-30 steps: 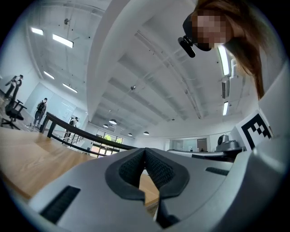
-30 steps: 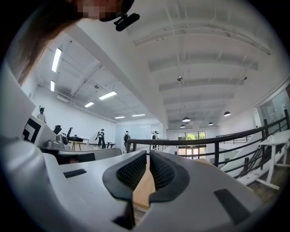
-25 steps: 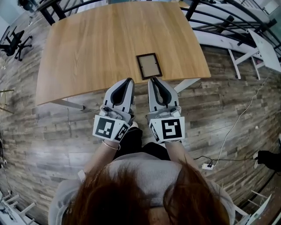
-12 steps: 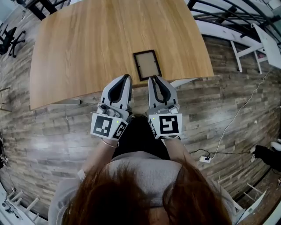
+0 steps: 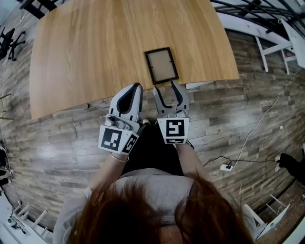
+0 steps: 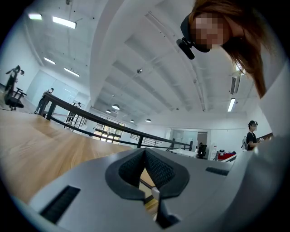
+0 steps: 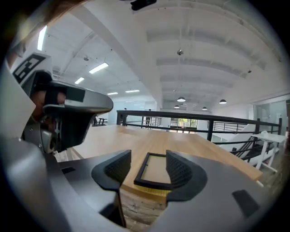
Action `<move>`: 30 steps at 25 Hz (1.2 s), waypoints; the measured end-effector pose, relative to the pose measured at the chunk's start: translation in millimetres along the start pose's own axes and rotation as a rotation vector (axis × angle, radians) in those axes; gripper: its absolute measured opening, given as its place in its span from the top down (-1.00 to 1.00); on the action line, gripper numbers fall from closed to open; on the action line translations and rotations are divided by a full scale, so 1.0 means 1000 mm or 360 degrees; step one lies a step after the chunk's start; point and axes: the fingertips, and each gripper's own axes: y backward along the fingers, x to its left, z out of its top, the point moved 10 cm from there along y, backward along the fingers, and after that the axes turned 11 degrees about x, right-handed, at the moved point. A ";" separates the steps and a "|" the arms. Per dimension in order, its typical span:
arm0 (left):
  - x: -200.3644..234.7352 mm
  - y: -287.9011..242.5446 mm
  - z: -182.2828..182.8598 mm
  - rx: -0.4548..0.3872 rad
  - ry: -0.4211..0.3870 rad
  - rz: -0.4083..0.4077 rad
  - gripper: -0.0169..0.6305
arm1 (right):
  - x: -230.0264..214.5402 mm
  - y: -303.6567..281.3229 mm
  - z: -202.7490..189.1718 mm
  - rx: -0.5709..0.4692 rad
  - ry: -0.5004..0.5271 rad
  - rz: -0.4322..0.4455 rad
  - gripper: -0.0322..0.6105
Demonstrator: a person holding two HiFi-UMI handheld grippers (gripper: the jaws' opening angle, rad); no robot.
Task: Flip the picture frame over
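Note:
The black picture frame [image 5: 162, 65] lies flat near the front edge of the wooden table [image 5: 95, 47], its pale panel up. My right gripper [image 5: 166, 88] is just short of that edge, in line with the frame. Its jaws have just been opening and stand open with nothing between them. In the right gripper view the picture frame [image 7: 155, 171] shows through the gap of my right gripper [image 7: 148, 155], beyond its tips. My left gripper [image 5: 135, 90] is shut and empty, beside the right one and left of the frame. In the left gripper view my left gripper [image 6: 146, 152] has its pads together.
The table's front edge [image 7: 145, 192] runs right before both grippers, with wood-plank floor [image 5: 62, 138] under them. A black railing [image 5: 257, 9] and white desk legs [image 5: 271, 47] stand at the right. An office chair [image 5: 9, 38] is at the far left. A cable with a power strip [image 5: 224, 167] lies on the floor.
The right gripper's jaws were shut and now stand open. Both grippers have sunk, and more floor shows between them and the table's front edge. The frame has not moved on the table.

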 end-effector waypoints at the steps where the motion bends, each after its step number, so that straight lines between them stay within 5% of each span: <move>1: 0.002 0.001 -0.002 0.0011 0.0002 0.0002 0.93 | -0.002 -0.005 -0.006 0.0017 -0.0003 -0.0026 0.11; 4: 0.006 0.001 -0.012 0.0044 0.0008 0.0001 0.93 | -0.011 -0.022 -0.025 0.0085 -0.0055 -0.0096 -0.25; 9: 0.013 -0.003 -0.023 0.0101 0.0020 -0.0024 0.93 | -0.021 -0.048 -0.045 0.0145 -0.0150 -0.0181 -0.38; 17: 0.022 -0.002 -0.033 0.0152 0.0028 -0.0061 0.93 | -0.023 -0.055 -0.046 0.0177 -0.0149 -0.0131 -0.62; 30: 0.025 -0.002 -0.033 0.0165 0.0027 -0.0089 0.93 | -0.026 -0.064 -0.051 0.0278 -0.0174 -0.0206 -0.65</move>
